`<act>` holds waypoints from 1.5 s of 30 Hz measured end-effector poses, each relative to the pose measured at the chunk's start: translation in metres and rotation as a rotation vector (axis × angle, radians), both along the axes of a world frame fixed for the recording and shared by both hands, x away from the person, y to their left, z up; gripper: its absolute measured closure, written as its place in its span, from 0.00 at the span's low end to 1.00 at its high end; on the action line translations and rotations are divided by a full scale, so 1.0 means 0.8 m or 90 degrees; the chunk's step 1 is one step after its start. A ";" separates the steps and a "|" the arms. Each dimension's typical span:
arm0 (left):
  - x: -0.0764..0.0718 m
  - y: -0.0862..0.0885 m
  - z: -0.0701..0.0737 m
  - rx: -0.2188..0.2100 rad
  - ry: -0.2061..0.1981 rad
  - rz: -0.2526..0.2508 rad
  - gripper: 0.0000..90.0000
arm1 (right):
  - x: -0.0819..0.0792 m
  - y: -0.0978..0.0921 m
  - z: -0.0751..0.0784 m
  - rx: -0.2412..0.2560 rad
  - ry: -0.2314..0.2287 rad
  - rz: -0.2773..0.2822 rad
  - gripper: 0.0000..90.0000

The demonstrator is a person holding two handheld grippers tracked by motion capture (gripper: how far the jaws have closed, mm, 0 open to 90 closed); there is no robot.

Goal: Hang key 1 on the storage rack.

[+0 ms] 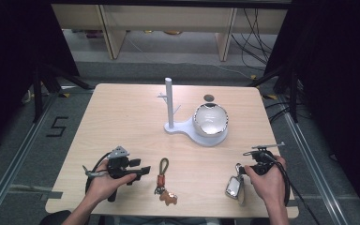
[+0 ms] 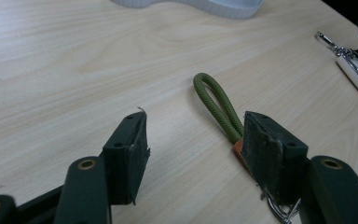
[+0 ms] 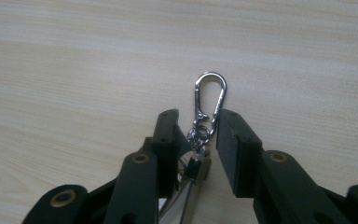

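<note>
Straddling silver keychain [image 3: 204, 122] at near right table [image 1: 122, 117] edge, right gripper [image 3: 196, 128] jaws part-open round clasp, not yet clamped; best pinch at swivel, square on. Left gripper [image 2: 193, 135] wide open beside green-loop keychain [image 2: 216, 105]. Farther back, white hook stand [image 1: 169, 101], bowl [image 1: 211, 119].

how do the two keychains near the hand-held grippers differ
The green-loop keychain has a cord loop and a small brown animal charm; the silver keychain is shiny metal with a carabiner clip. The green one lies beside the left hand-held gripper; the silver one's clip sits between the right hand-held gripper jaws. Both lie on the table.
</note>
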State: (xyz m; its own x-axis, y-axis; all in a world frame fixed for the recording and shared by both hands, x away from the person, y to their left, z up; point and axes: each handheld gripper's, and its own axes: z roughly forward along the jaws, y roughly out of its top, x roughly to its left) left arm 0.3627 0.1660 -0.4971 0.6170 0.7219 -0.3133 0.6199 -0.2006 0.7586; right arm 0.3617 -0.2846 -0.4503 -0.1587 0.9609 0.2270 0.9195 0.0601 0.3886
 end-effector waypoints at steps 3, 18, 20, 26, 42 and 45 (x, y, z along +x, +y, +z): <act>0.005 -0.010 0.004 0.036 0.024 -0.001 0.42 | 0.002 0.004 0.004 -0.002 0.002 0.003 0.76; 0.021 -0.049 0.031 0.128 0.116 -0.058 0.41 | 0.008 0.015 0.008 -0.021 0.079 -0.035 0.72; 0.025 -0.052 0.034 0.155 0.123 -0.080 0.42 | 0.008 0.015 0.011 0.003 0.085 -0.031 0.71; 0.031 -0.069 0.034 0.204 0.163 -0.098 0.43 | 0.007 0.014 0.016 0.023 0.075 -0.065 0.71; 0.041 -0.111 0.025 0.255 0.239 -0.049 0.53 | 0.008 0.015 0.015 0.030 0.070 -0.035 0.70; 0.042 -0.116 0.027 0.277 0.243 -0.053 0.54 | 0.009 0.015 0.014 0.016 0.075 -0.032 0.70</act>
State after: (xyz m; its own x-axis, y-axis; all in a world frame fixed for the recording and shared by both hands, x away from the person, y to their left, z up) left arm 0.3964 0.0732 -0.4759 0.5791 0.7875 -0.2109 0.8020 -0.5037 0.3211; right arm 0.3685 -0.2723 -0.4390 -0.0819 0.9605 0.2661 0.9602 0.0045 0.2792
